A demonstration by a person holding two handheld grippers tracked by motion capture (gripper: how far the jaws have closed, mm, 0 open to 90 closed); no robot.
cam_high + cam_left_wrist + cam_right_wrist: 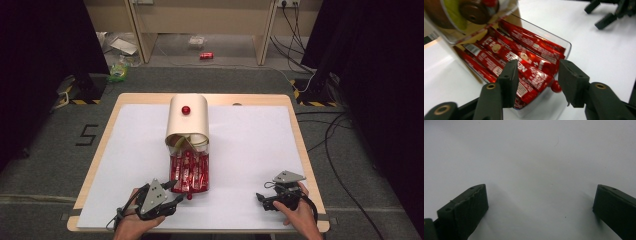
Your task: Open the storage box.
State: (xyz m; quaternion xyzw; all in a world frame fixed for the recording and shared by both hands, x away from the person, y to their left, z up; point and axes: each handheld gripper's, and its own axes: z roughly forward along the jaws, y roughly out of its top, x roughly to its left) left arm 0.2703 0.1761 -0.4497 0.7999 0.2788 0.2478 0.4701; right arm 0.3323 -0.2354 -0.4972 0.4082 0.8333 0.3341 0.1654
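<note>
The left claw [537, 83] stood released around the small red ball knob [555, 86] of the clear plastic drawer [564, 47] of red sachets directly ahead (drawer apparently pulled open); picking a sachet likely followed. The right claw [540, 212] gaped over the white desk [529, 157].

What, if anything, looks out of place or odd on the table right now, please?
The clear drawer of red snack bars stands pulled out of the cream box. One bar lies askew across the others, its end over the front rim between the left gripper jaws, unclamped.
</note>
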